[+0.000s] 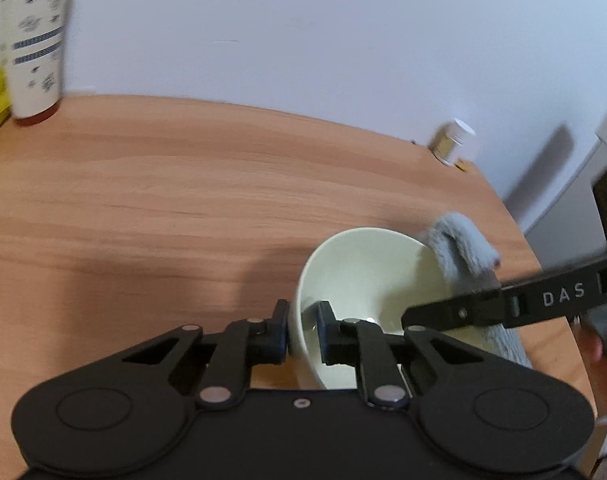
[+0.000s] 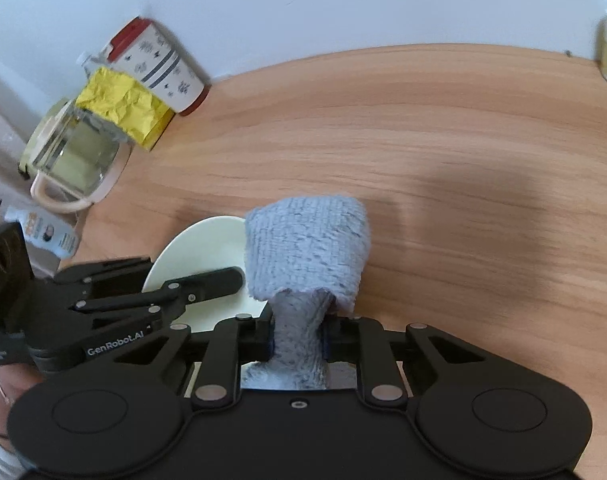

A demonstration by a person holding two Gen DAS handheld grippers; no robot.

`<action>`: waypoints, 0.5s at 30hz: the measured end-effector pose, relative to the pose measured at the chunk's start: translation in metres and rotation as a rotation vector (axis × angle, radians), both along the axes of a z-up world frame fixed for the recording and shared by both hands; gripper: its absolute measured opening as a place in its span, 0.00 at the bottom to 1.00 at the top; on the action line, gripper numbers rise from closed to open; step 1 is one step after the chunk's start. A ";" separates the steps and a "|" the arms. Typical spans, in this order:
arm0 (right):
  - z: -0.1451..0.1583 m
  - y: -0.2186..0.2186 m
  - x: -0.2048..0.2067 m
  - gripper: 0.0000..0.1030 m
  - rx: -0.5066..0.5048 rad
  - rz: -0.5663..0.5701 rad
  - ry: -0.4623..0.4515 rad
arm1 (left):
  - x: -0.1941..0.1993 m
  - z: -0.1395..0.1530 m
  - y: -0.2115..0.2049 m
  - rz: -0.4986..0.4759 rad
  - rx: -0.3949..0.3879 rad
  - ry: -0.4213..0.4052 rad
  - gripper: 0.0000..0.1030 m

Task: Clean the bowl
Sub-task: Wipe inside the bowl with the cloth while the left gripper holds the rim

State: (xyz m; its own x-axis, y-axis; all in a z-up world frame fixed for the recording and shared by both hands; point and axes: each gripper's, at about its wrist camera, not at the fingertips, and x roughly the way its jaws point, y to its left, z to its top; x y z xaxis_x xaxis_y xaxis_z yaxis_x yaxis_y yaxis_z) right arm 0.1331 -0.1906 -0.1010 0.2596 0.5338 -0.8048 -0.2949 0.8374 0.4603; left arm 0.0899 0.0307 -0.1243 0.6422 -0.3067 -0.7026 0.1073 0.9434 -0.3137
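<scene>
A cream bowl sits tilted on the wooden table. My left gripper is shut on its near rim, one pad outside the wall and one inside. A grey fluffy cloth is pinched in my right gripper, and its folded end stands up past the fingertips. In the left wrist view the cloth hangs over the bowl's far right rim, with one of the right gripper's fingers reaching across the bowl. The right wrist view has the bowl left of the cloth, held by the left gripper.
A red-and-white tumbler stands at the table's back left by the wall, with a yellow packet and a glass jug beside it. A small white jar sits at the back right. The table's edge runs close behind the cloth.
</scene>
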 end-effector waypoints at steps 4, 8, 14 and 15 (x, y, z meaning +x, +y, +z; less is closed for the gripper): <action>-0.004 -0.006 -0.012 0.26 0.048 -0.133 0.029 | 0.000 -0.002 -0.003 0.045 -0.010 -0.008 0.14; -0.013 -0.018 -0.029 0.30 0.155 -0.282 0.067 | -0.001 -0.002 -0.005 0.074 -0.015 -0.013 0.14; -0.026 -0.025 -0.061 0.37 0.301 -0.448 0.093 | -0.008 0.000 -0.008 0.095 0.008 -0.020 0.14; -0.028 -0.025 -0.066 0.39 0.320 -0.468 0.094 | -0.010 0.000 -0.008 0.101 0.006 -0.021 0.14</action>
State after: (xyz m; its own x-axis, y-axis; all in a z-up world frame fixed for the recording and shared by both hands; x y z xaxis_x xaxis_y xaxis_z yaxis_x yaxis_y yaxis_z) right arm 0.0667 -0.2152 -0.1292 0.4619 0.6002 -0.6530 0.1282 0.6834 0.7187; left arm 0.0801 0.0230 -0.1245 0.6840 -0.2356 -0.6904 0.0179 0.9515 -0.3070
